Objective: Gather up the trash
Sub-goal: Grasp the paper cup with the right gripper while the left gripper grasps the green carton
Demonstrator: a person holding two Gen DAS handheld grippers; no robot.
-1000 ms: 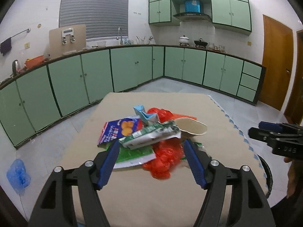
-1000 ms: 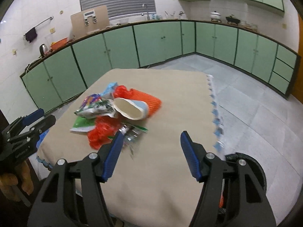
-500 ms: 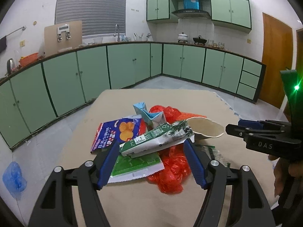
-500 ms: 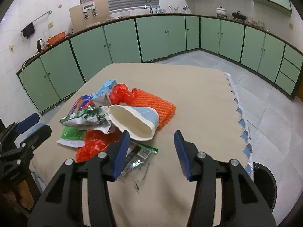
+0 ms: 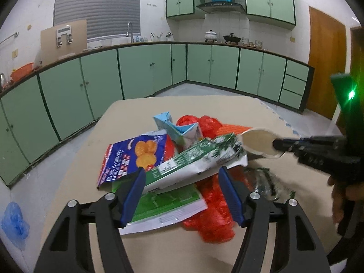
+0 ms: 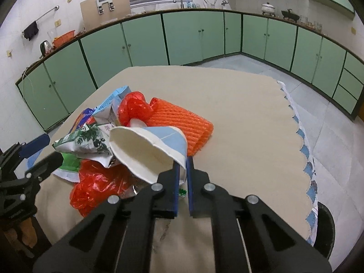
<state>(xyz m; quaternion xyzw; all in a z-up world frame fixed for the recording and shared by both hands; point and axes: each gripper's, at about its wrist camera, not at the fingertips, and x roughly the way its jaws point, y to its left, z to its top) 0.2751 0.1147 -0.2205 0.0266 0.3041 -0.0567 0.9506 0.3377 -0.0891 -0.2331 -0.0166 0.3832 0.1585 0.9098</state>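
Trash heap on a beige-covered table, seen from both wrist cameras. The right gripper, whose blue pads stood well apart a second ago over bare cloth, has come forward and down and is now clamped narrowly on the rim of the crushed paper cup; the cup's wall shows between the two pads. In the left wrist view the same cup sits at the tip of the right gripper, which has advanced from the frame's right edge to the pile.

The left gripper has also descended toward the heap. Its jaws are closing slightly but remain wide, with the flattened green-and-white carton lying between the pads, not visibly pressed.

The other trash is unmoved: blue snack wrapper, folded light-blue carton, red plastic bag, orange foam net beside the cup, and a clear wrapper near the right pad.
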